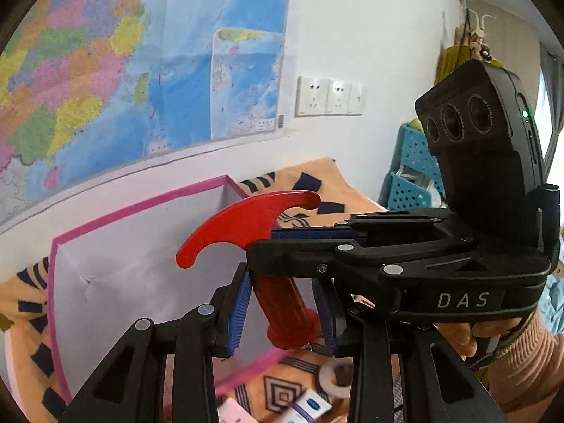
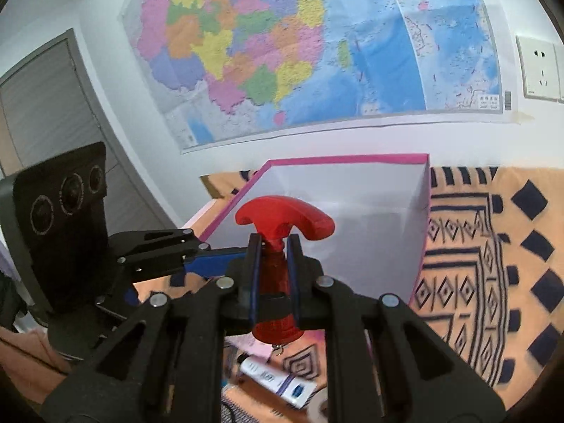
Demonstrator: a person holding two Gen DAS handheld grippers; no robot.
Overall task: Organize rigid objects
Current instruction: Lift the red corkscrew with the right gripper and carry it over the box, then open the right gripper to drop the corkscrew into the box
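A red hammer-shaped tool [image 1: 246, 225] with a curved head and ribbed handle [image 1: 282, 303] is held in the air over a white box with a pink rim [image 1: 141, 208]. My right gripper [image 2: 274, 246] is shut on the handle [image 2: 275, 275], just under the head [image 2: 282, 216]. In the left wrist view that gripper reaches in from the right [image 1: 306, 243]. My left gripper [image 1: 285, 303] has its blue pads either side of the handle's lower part with small gaps, open. In the right wrist view its blue pad [image 2: 211, 262] comes in from the left.
The box [image 2: 352, 158] stands on an orange patterned cloth [image 2: 476, 246] against a wall with a map. Below lie a white-blue packet [image 2: 282, 384] and a tape roll [image 1: 335, 377]. Blue baskets [image 1: 412, 176] stand at the right.
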